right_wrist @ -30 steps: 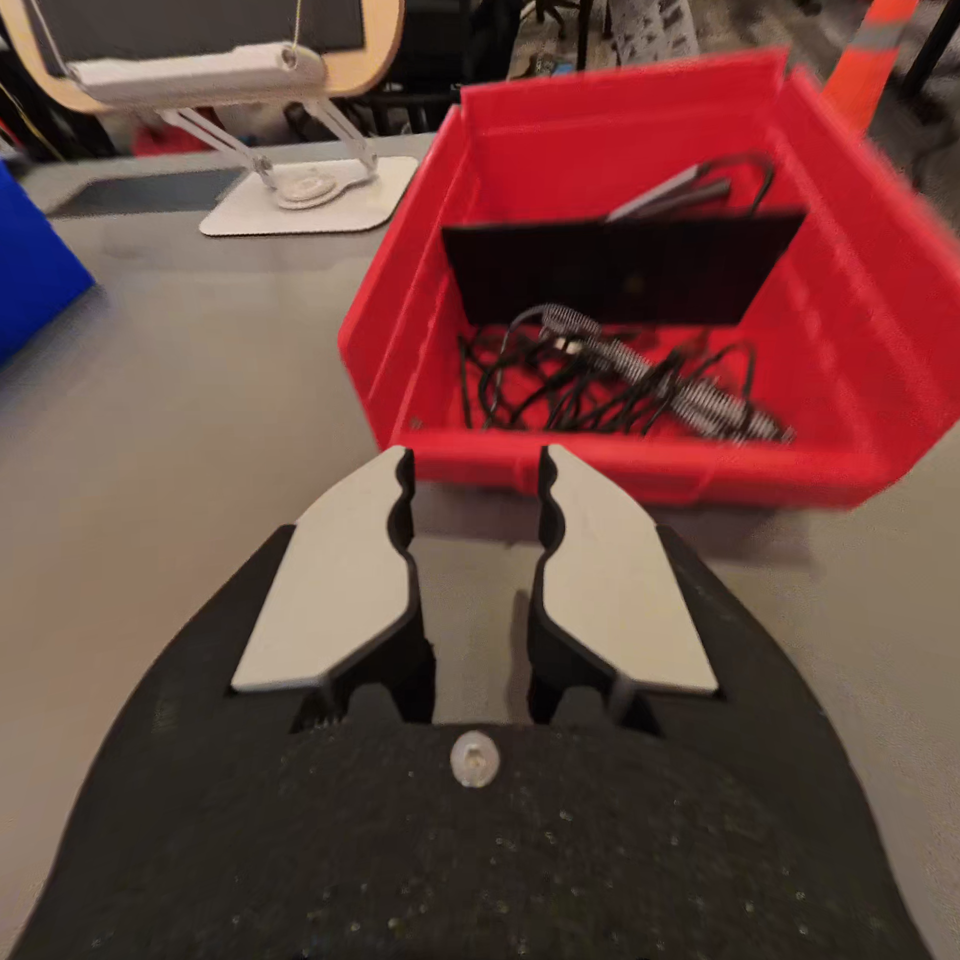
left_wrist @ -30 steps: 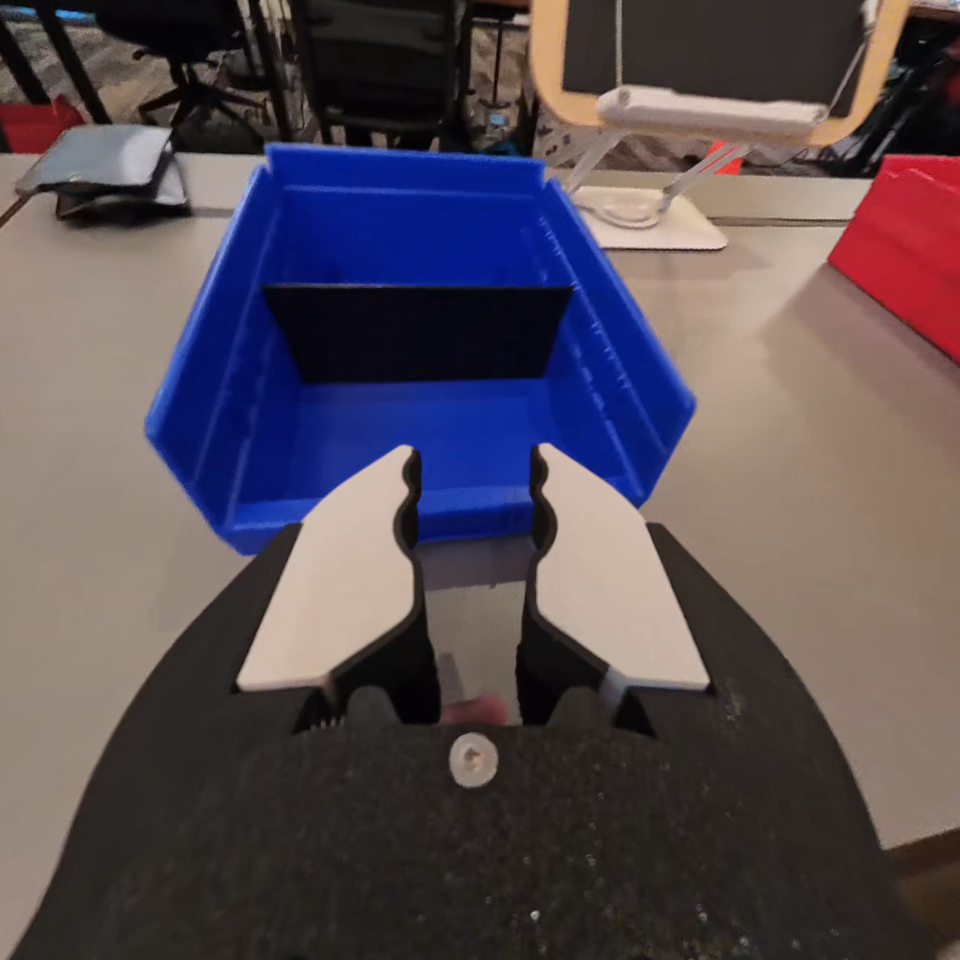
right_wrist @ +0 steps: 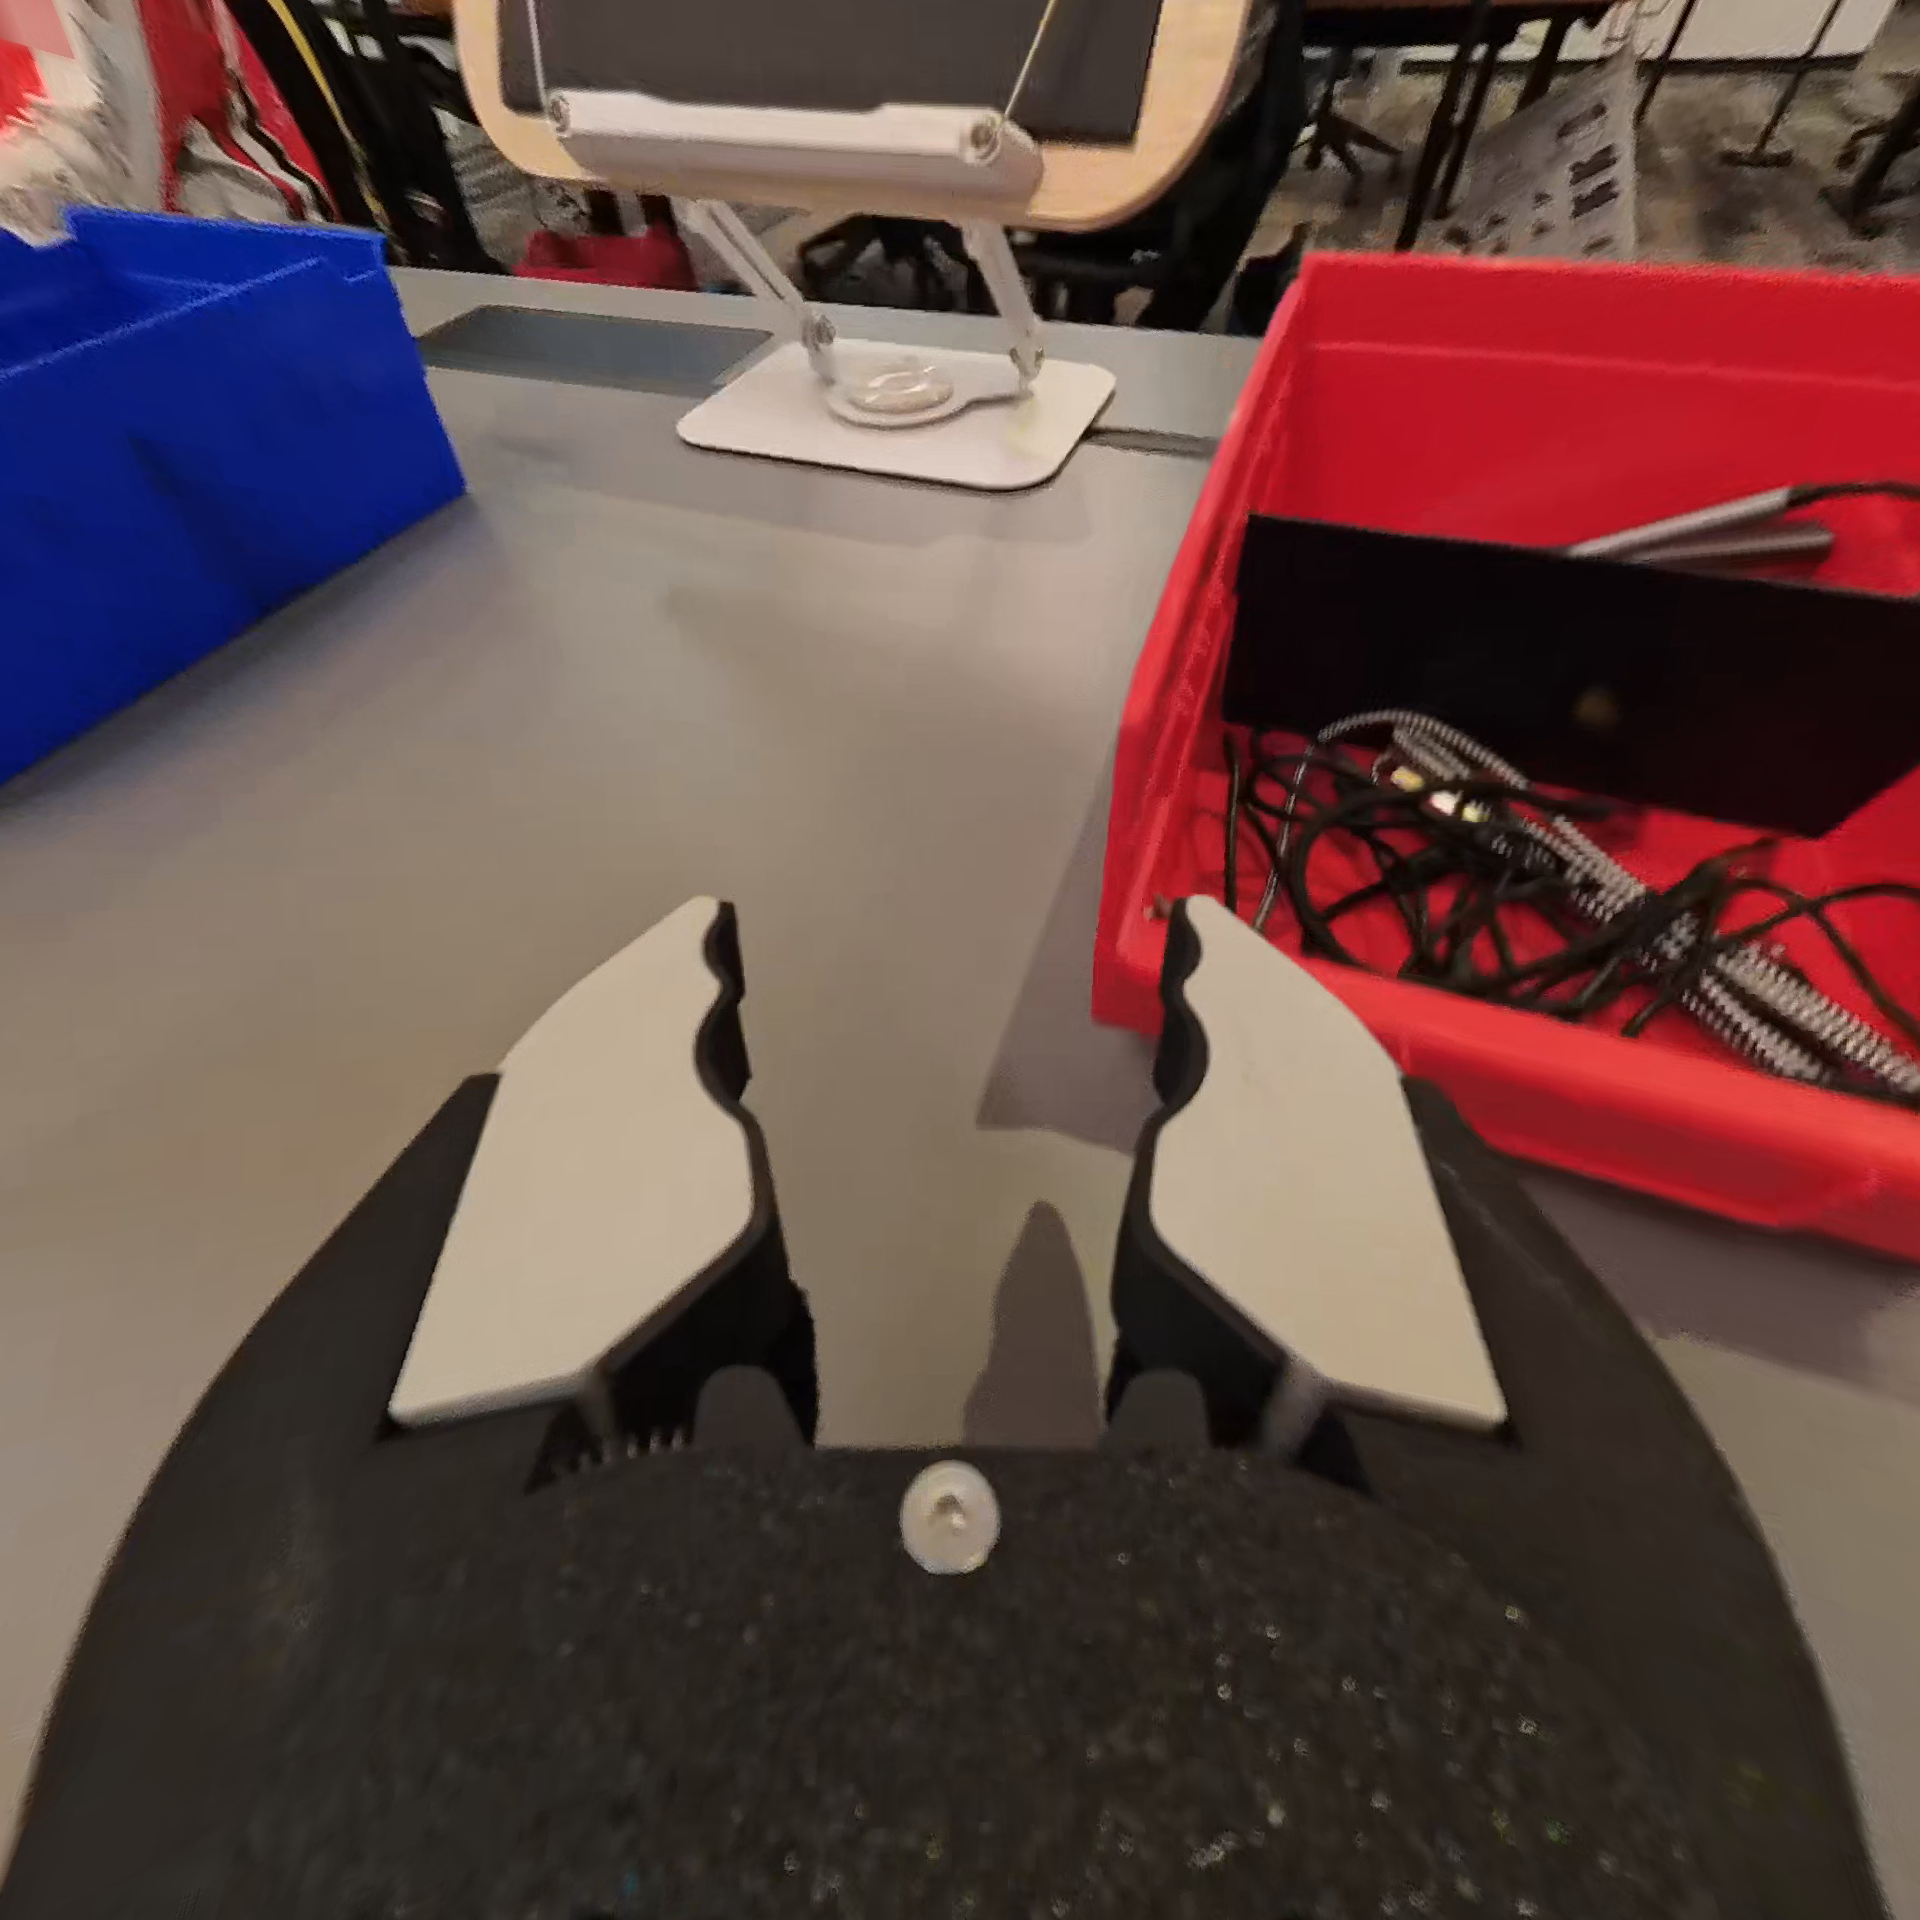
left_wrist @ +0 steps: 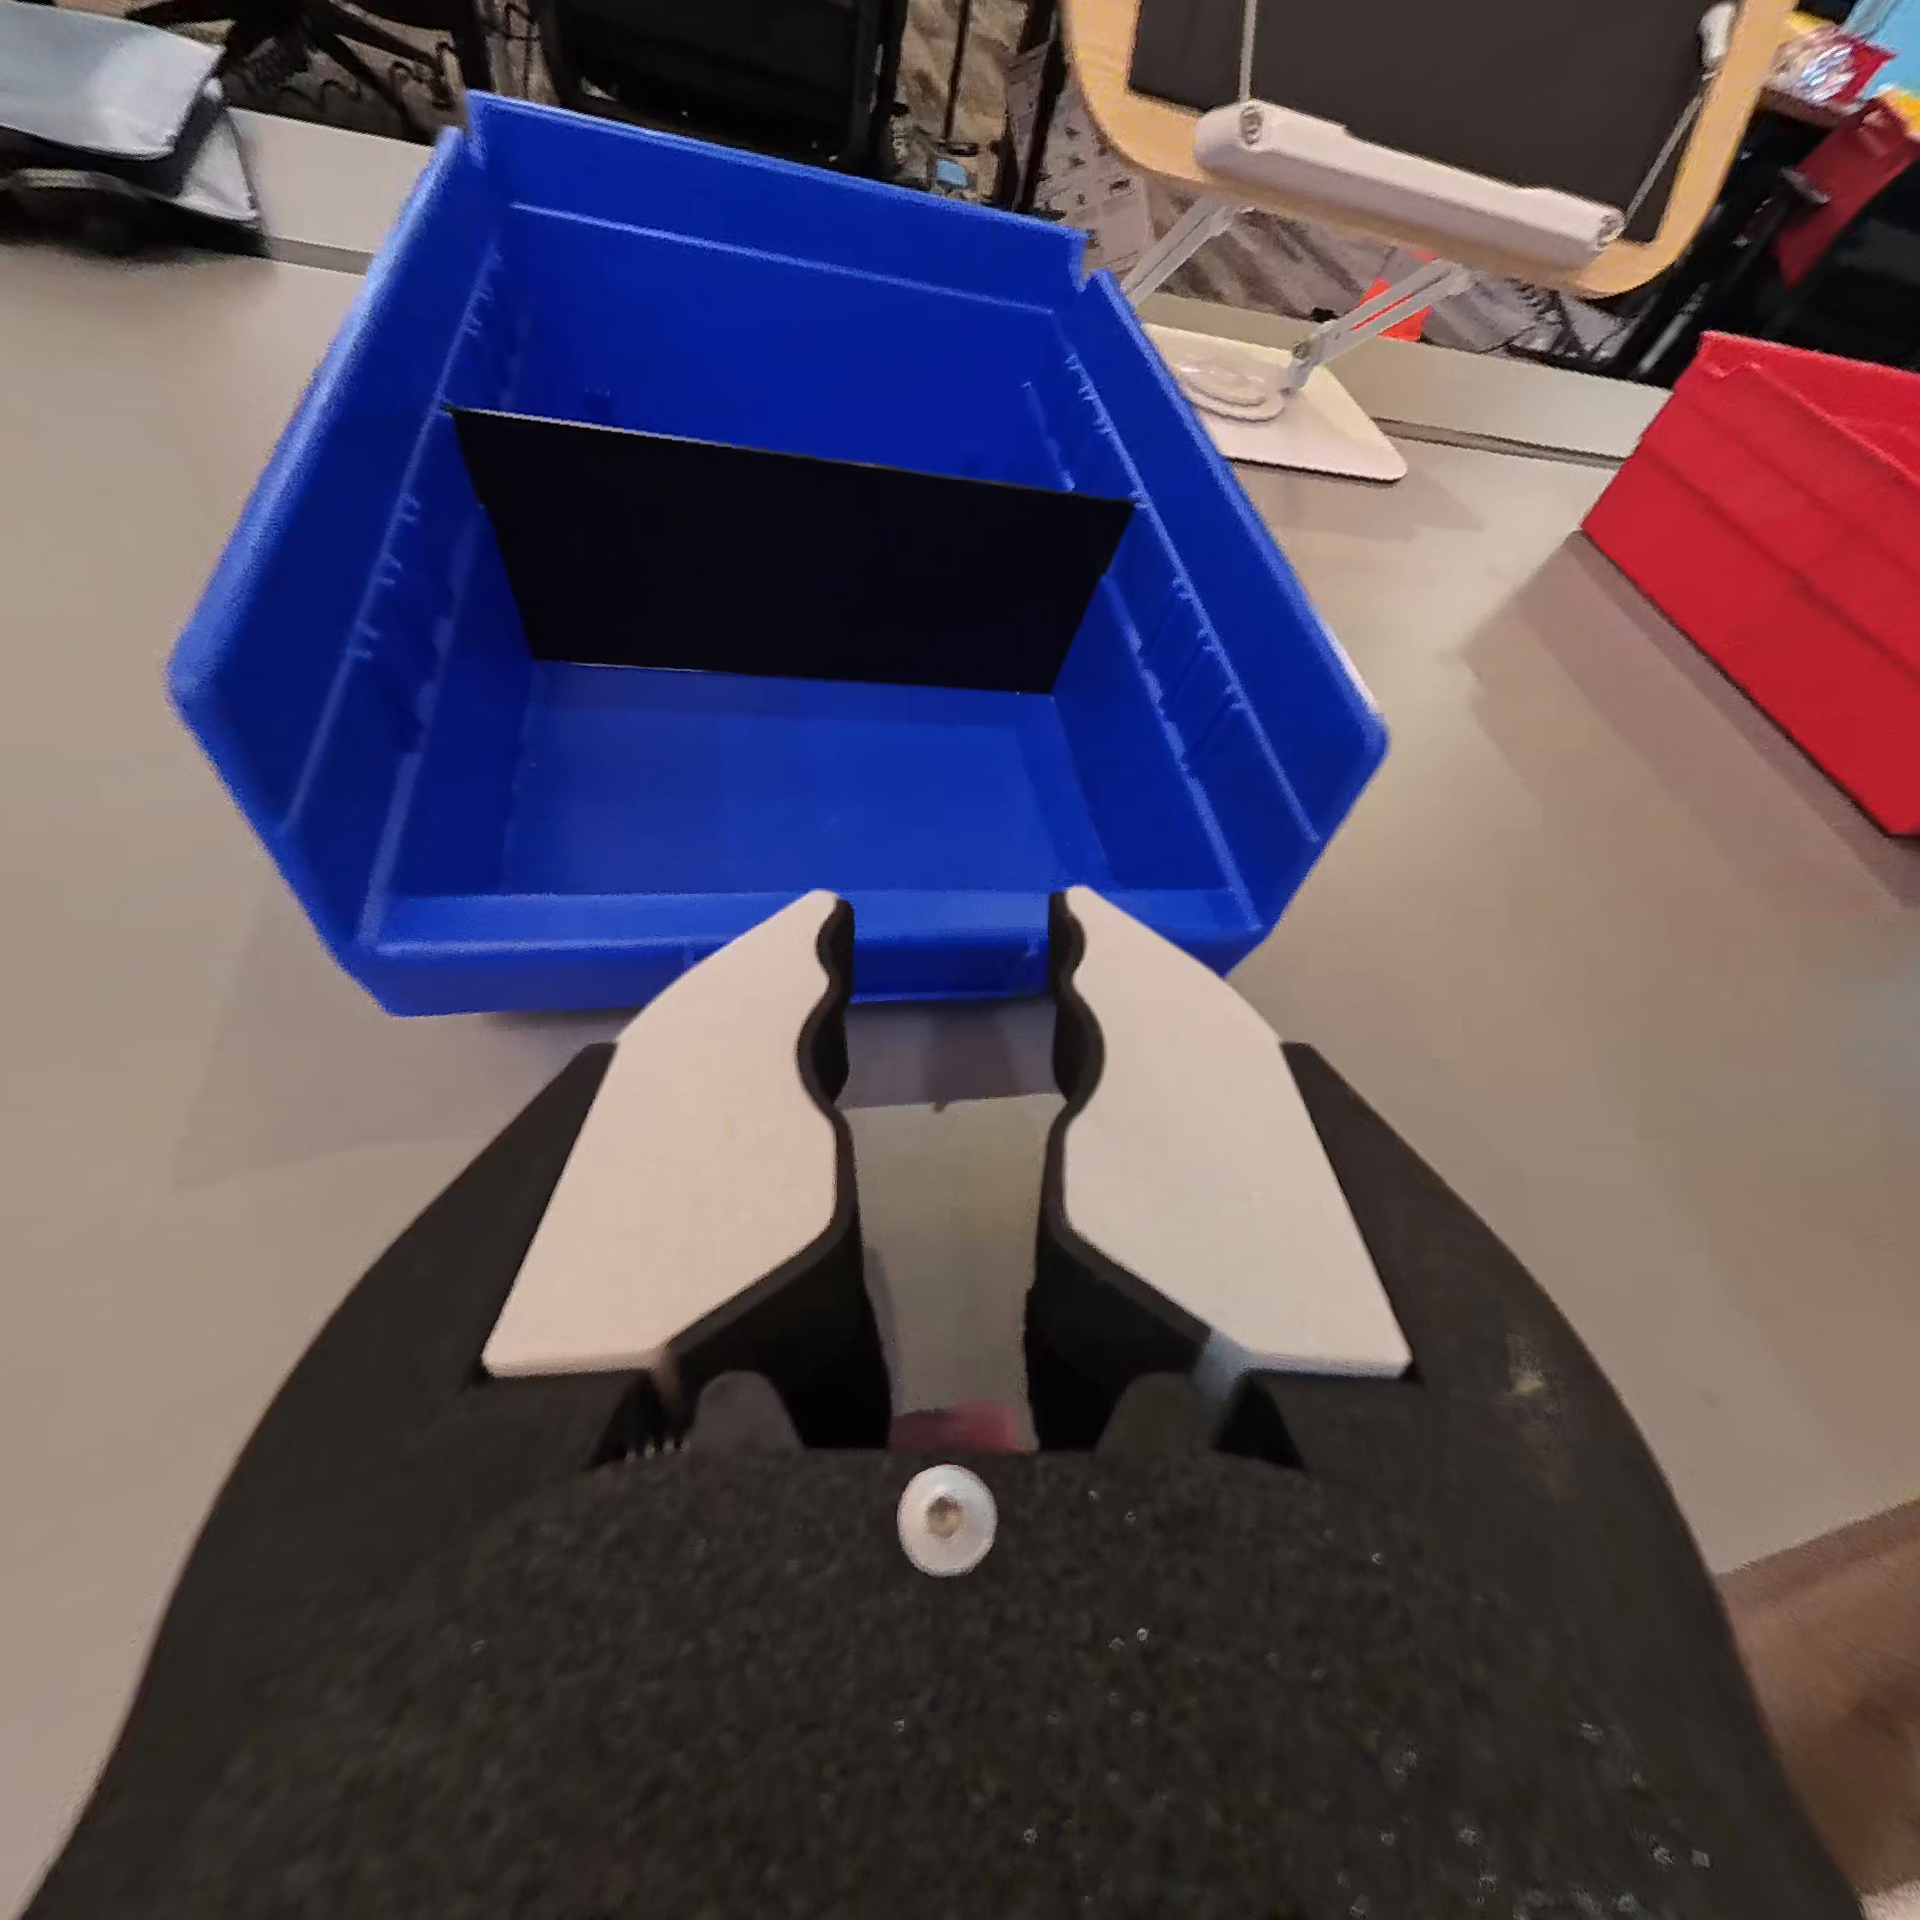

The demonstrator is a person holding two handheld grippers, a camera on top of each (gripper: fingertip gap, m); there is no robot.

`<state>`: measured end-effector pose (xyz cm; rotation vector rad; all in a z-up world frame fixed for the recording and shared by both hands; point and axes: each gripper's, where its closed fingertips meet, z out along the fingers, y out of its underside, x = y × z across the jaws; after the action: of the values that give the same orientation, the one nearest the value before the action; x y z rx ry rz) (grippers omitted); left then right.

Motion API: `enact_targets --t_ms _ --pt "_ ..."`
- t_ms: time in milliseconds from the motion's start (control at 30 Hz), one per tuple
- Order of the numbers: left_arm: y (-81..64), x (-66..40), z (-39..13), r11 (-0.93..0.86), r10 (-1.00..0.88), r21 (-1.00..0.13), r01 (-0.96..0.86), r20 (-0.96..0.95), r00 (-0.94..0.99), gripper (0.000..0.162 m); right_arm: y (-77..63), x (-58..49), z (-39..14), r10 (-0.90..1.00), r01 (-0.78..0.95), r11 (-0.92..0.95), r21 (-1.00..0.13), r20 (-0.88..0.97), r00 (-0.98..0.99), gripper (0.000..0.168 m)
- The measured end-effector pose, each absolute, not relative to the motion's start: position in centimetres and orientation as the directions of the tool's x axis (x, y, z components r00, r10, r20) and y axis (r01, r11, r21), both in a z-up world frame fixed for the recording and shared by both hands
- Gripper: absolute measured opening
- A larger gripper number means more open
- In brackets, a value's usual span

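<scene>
Left wrist view: left tongs spread, empty, just before the blue bin; right tongs spread wide, empty, beside the red bin of cables.

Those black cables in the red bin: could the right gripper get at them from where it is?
Probably yes. The right gripper is open and empty, the black cables lie uncovered in the red bin's near compartment, behind only a low front wall.

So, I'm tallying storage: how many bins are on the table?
2: a blue bin in front of the left gripper, and a red bin right of the right gripper.
</scene>
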<state>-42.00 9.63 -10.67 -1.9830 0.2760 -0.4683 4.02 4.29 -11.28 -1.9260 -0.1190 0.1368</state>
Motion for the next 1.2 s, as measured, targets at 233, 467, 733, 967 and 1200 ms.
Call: enact_targets --t_ms 233,467,733,967,1200 --pt "9.0 -36.6 -10.0 -0.401 -0.453 -0.916 -0.035 0.165 0.876 0.017 8.5 4.6 -11.5 0.019 0.090 -0.422 -0.902 0.090 0.996 0.078" --pt "7.2 -21.6 -9.2 -0.394 -0.714 -0.912 -0.113 0.226 0.663 0.031 9.3 0.2 -11.3 0.211 -0.043 -0.425 -0.904 -0.145 0.967 0.083" --pt "9.0 -2.8 -11.2 -0.297 -0.844 -0.903 -0.311 0.096 0.528 0.048 3.9 12.3 -7.2 -0.209 0.111 -0.302 -0.947 0.179 0.961 0.070" --pt "12.0 2.6 -14.7 -0.370 -0.824 -0.853 -0.368 0.118 0.555 0.026 2.4 18.1 -12.3 -0.389 -0.149 -0.403 -0.903 0.021 0.921 0.035" --pt "11.6 -0.9 -12.9 -0.422 -0.764 -0.859 -0.289 0.165 0.623 0.014 2.0 15.4 -12.3 -0.459 -0.260 -0.402 -0.878 -0.052 0.887 0.003"
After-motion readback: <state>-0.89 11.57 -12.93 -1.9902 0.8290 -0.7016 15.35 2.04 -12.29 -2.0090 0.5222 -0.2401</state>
